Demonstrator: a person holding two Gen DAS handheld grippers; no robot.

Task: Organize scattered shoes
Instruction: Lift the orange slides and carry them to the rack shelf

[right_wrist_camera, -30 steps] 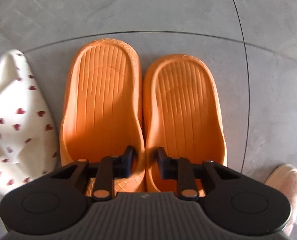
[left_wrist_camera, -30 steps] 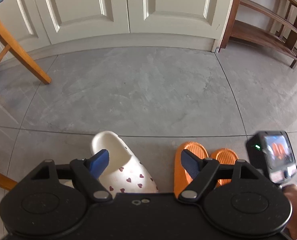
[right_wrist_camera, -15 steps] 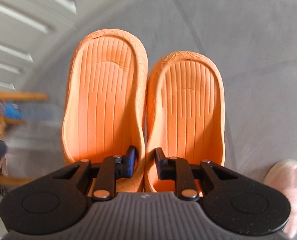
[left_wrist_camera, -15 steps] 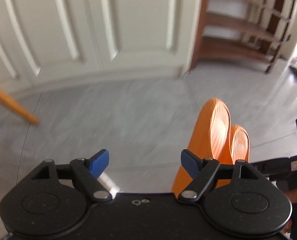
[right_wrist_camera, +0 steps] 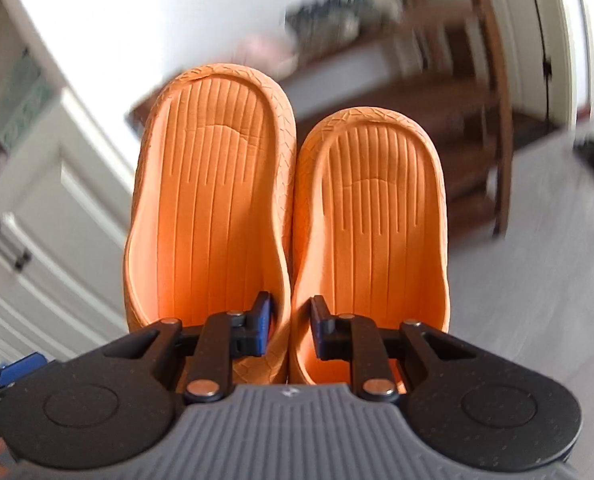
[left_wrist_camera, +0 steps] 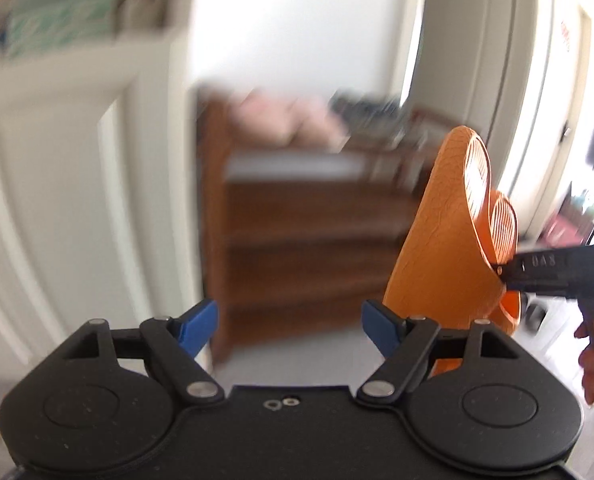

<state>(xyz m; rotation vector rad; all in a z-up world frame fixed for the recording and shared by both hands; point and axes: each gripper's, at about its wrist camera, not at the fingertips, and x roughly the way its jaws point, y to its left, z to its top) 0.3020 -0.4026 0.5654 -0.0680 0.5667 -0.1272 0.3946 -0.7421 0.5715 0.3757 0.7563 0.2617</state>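
Right wrist view shows the right claw (right_wrist_camera: 289,330) nearly closed, pinching the adjoining inner walls of the pair of orange ribbed foam slippers (right_wrist_camera: 217,200) at the heel end, so one grip carries both together. The slippers are off the floor, soles facing the camera, toes towards the brown wooden shoe rack (left_wrist_camera: 297,248). Left wrist view shows the left claw (left_wrist_camera: 289,326) wide open with nothing in it, free for another shoe. Background is blurred.

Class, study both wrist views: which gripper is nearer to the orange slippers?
Right. The right gripper is clamped on the adjoining inner edges of the orange slippers, carrying them; the left gripper stands open and empty beside them, apart.
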